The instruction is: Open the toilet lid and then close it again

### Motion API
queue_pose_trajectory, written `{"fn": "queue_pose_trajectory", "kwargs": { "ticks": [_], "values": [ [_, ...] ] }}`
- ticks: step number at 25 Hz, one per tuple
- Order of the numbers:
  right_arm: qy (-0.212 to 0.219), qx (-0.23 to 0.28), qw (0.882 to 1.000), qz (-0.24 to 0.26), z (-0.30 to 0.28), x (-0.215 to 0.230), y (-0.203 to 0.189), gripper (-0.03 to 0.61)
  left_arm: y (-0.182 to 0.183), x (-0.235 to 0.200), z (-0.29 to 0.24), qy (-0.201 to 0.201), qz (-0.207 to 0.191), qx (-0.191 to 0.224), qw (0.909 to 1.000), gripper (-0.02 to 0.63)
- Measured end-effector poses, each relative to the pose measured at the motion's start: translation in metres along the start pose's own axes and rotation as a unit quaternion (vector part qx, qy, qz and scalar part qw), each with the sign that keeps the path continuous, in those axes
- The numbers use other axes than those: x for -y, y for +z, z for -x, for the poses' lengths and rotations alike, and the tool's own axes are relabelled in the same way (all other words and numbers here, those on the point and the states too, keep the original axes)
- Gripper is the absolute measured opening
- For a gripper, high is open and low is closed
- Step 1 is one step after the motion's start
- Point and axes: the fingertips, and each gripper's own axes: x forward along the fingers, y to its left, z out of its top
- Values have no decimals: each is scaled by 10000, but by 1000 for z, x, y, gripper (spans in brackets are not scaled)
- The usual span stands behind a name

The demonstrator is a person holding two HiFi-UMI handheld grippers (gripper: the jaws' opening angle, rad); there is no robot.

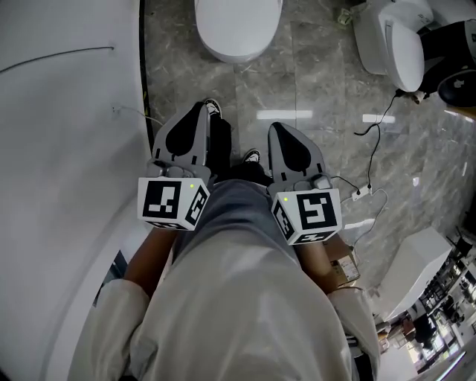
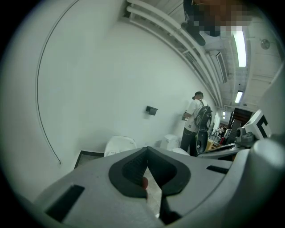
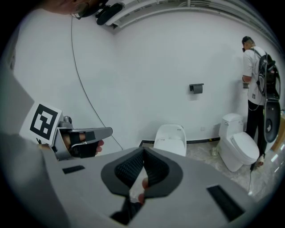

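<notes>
The left gripper (image 1: 199, 113) and the right gripper (image 1: 279, 132) are held side by side at waist height. Each one's jaws are pressed together with nothing between them. That suits an approach: there is nothing to pinch yet, and closed jaws give a firm tip for hooking under a lid edge later.

The toilet (image 1: 238, 26) stands ahead of both jaw tips, well apart from them, with bare floor (image 1: 312, 89) between. It lies slightly right of the left jaws' line and slightly left of the right jaws' line, so the person seems squared up to it. Its lid (image 1: 236, 16) looks down, though only its front part shows. I judge that the opening step has not begun.

The head view alone shows how the person stands: feet just below the jaws, and a loose cable (image 1: 375, 126) off beyond the right jaws.

The right gripper view gives the toilet (image 3: 171, 138) from the front, above and just right of its jaw tips. It also shows a second toilet (image 3: 236, 149) farther right, with another person (image 3: 256, 84) against the wall beside it.

The left gripper view shows only the top of the toilet (image 2: 119, 144), just above and left of its own jaw tips.
</notes>
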Motion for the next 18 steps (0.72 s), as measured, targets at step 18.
{"fn": "queue_pose_trajectory", "kwargs": {
  "ticks": [18],
  "values": [
    [-468, 93, 9988, 103, -101, -30, 77, 9, 63, -99, -61, -455, -59, 64, 9989, 2]
  ]
}}
